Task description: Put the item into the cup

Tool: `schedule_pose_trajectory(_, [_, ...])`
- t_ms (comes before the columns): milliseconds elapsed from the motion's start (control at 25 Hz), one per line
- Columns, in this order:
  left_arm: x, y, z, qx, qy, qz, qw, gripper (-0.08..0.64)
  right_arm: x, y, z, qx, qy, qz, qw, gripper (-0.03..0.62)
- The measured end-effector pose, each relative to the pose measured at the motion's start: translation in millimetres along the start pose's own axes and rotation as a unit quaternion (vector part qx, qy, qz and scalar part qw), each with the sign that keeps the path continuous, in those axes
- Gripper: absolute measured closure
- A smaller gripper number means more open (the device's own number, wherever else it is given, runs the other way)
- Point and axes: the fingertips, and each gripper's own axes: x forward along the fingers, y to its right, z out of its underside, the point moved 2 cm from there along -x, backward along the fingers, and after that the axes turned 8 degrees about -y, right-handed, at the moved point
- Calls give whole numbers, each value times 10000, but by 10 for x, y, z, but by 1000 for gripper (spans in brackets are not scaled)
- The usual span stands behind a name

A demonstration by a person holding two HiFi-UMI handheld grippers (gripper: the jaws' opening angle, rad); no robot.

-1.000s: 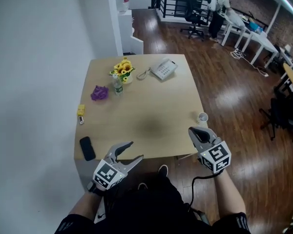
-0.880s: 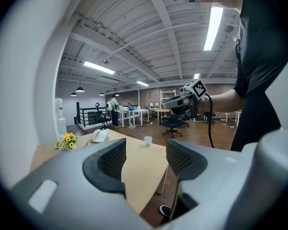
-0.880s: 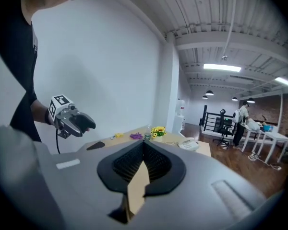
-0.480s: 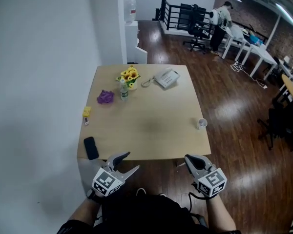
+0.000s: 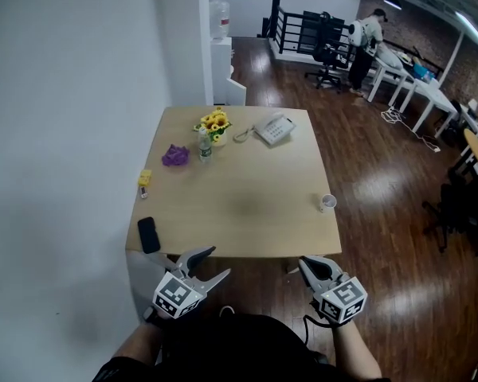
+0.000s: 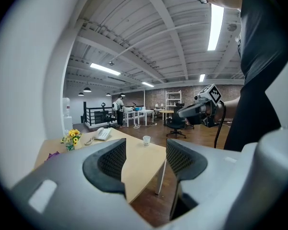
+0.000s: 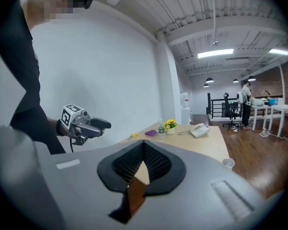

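The left tool [image 5: 217, 263], open, and right tool [image 5: 303, 263], closed and empty, have backed off the counter [image 5: 247, 205], away from the cup [image 5: 327, 203].

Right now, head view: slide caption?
Person before the table, left gripper open, right gripper shut, both empty; cup by its right edge.

The head view looks steeply down at the whole tabletop [image 5: 247, 205] from behind its near edge. Both gripper views look nearly level across it, and all three show the cup [image 5: 327, 203].
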Motion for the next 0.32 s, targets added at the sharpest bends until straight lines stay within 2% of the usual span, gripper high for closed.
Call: schedule_pose_trajectory(320, [-56,57,-70,39,37,-111,9999,304,-57,-35,-36,-245,-93,-6,9997,584])
